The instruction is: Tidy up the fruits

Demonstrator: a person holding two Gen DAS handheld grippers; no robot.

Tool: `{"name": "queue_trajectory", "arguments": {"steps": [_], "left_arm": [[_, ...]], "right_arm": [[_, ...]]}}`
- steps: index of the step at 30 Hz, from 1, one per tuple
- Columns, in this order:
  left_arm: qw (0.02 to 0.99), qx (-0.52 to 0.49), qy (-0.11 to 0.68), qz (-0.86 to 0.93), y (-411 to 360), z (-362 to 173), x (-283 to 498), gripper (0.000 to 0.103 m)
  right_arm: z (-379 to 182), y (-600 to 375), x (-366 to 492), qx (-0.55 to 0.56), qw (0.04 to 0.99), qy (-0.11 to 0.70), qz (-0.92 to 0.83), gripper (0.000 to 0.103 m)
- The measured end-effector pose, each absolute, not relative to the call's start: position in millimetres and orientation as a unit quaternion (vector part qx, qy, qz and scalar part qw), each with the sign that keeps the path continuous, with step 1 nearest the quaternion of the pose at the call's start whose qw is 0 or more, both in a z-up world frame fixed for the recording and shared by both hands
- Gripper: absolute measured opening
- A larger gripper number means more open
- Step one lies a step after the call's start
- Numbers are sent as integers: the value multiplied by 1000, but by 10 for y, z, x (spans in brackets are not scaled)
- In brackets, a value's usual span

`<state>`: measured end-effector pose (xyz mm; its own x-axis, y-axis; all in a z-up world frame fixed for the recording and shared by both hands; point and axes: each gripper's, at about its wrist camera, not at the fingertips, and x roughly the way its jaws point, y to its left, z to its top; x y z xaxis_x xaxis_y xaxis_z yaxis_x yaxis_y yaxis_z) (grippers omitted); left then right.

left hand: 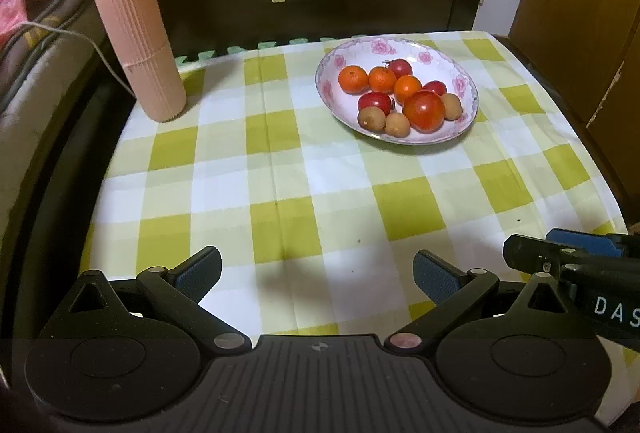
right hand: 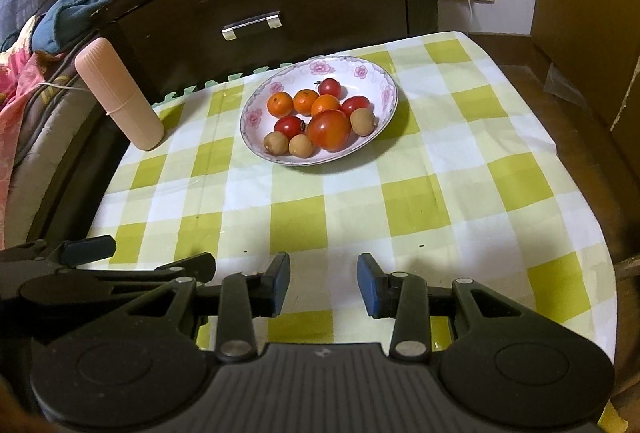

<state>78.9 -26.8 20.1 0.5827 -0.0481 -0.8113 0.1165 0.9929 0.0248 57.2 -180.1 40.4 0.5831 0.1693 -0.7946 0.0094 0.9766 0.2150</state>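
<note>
All the fruit sits together in the flowered plate (right hand: pixel 390 89) on the checked cloth (right hand: pixel 420 193) of the bench, well ahead of both tools: three small oranges (right hand: pixel 306 101) at the back, red tomatoes (right hand: pixel 329 129) in the middle and three little brown fruits (right hand: pixel 300 146) at the near rim, all touching one another. They look light and round, so they are likely to roll or squirt out of a pinch; the tomatoes seem smooth and thin-skinned (easily bruised), the oranges a bit firmer and grippier. Each is best taken across its widest middle with a gentle squeeze, nearest pieces first. The right tool (right hand: pixel 323 283) hangs empty with its pads parted, the plate straight ahead and slightly left of it. The left tool (left hand: pixel 316 275) is spread wide and empty, the plate ahead and to its right, a pink ribbed tube (left hand: pixel 138 41) standing far ahead to its left.
</note>
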Motion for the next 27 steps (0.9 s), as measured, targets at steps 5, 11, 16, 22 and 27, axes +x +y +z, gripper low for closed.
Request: {"name": "queue_trajectory", "arguments": {"steps": [5,11,16,22,27], "left_arm": [[888,27,457,-46,-233,188,739,103],[887,32,458,-42,-243,164,680,103],[887,34,458,-40,-245,154,635,103],[889,37,455,-39,-245,153,575,103],[891,59,448,-30,-279,174,510,103]], "right_arm": [[403,-1772,490,99,884,455,49,35],[396,-1755,436,98,883,457,50,35],[379,-1749,393,100,881,460,48,35],[348,-1740,321,99,878,467,44,35],[326,-1749,283,100,875,472,39,35]]}}
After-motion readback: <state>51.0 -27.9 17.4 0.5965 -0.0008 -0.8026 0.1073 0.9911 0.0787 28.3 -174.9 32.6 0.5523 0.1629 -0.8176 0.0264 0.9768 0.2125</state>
